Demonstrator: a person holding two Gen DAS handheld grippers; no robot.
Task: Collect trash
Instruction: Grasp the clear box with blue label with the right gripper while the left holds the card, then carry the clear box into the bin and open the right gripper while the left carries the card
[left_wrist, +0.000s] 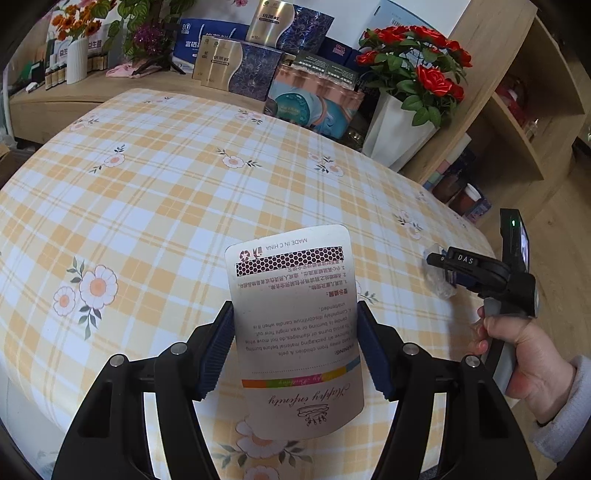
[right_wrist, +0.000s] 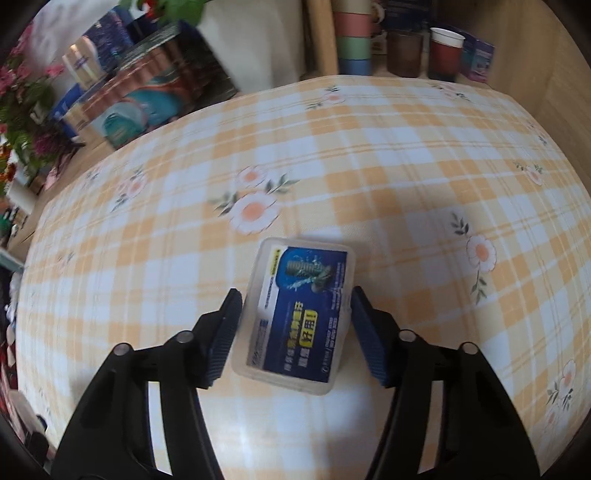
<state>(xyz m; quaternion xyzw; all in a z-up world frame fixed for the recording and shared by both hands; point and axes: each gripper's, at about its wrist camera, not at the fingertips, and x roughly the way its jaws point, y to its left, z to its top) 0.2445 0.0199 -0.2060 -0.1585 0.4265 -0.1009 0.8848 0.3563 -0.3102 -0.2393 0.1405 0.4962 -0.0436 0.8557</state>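
**Box lay lengthwise between the right jaws, card already held on the left**

The clear plastic box (right_wrist: 295, 317) sat on the checked cloth (right_wrist: 369, 166), straight ahead of the right gripper (right_wrist: 295, 328) and already inside its span. Its long axis ran roughly along the fingers, tilted slightly to one side, so the jaws bracketed its two long sides. The blue pads (right_wrist: 225, 332) stood right at those sides, at about the box's width; the blurred frame did not show whether they pressed on it. This gripper pointed steeply down at the table, and in the left view a hand (left_wrist: 517, 354) held its handle near the table's right edge.

The left gripper (left_wrist: 295, 343) was clamped on a printed card (left_wrist: 295, 325), jaws part-way apart on its long edges. The card stood above the cloth, its far end pointing away from the camera. The right hand was plainly the nearer to the box.
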